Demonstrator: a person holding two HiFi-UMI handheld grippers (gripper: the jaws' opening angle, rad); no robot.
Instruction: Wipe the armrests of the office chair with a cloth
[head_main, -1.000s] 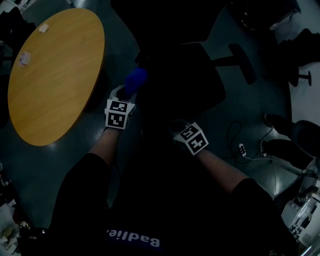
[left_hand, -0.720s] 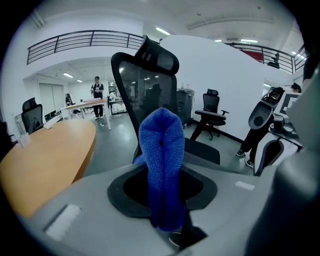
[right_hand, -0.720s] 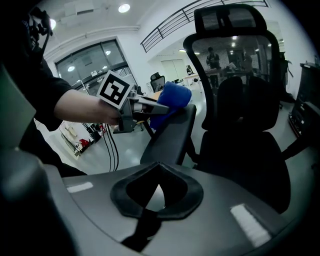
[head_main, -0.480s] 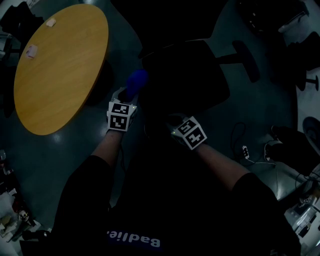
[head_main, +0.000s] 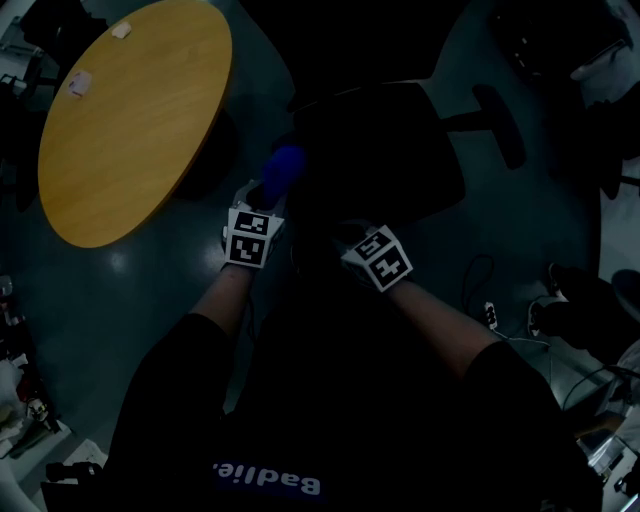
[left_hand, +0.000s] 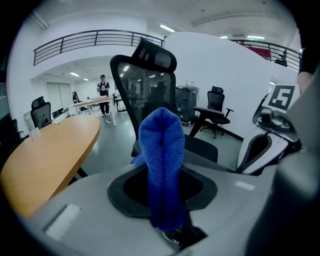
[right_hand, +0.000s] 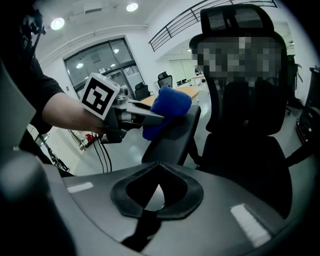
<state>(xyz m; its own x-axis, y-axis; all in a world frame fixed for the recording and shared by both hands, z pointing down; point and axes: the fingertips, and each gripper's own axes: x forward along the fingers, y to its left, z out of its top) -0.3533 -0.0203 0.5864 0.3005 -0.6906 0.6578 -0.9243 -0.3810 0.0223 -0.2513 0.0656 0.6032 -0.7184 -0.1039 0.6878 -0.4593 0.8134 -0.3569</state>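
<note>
Between the jaws of the left gripper (head_main: 262, 203), the blue cloth (right_hand: 167, 109) is sitting pinched and bunched, pressing against the armrest (right_hand: 174, 134) just ahead, likely for wiping. The right gripper (right_hand: 159, 170), close beside, is idling, pressed together and empty.

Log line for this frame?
left gripper: shut on blue cloth | blue cloth: on armrest of office chair | right gripper: shut, empty

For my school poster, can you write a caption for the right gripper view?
The left tool holds a fluffy blue cloth on the dark armrest of a black office chair.
</note>
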